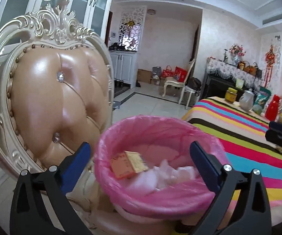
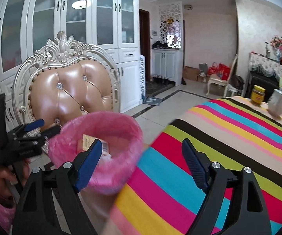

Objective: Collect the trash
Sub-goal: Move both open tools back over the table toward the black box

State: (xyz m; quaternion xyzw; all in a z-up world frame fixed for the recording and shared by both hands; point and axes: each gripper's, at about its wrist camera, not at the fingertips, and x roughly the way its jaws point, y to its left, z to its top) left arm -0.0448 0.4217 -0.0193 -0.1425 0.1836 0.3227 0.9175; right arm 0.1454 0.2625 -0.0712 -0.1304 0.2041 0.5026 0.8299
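**Bin wedged between chair and table**

The pink-lined trash bin point(image 1: 158, 168) sat on the seat of the ornate chair point(image 1: 49, 98), beside the striped table point(image 1: 244, 137), holding a yellow carton point(image 1: 129, 163) and tissues. The left gripper point(image 1: 141, 156) hung spread and empty over it; the right gripper point(image 2: 142, 158), also released, straddled the table edge. Jars crowded the far end; tiled floor lay open beyond.

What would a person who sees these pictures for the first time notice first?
Most likely the bin with the pink bag, close in front of the open left hand-held gripper, with a yellowish carton and crumpled white scraps inside. Just behind it on the left stands an ornate chair with a tufted tan back. To the right spreads the brightly striped tablecloth, with the open, empty right hand-held gripper over its near edge.
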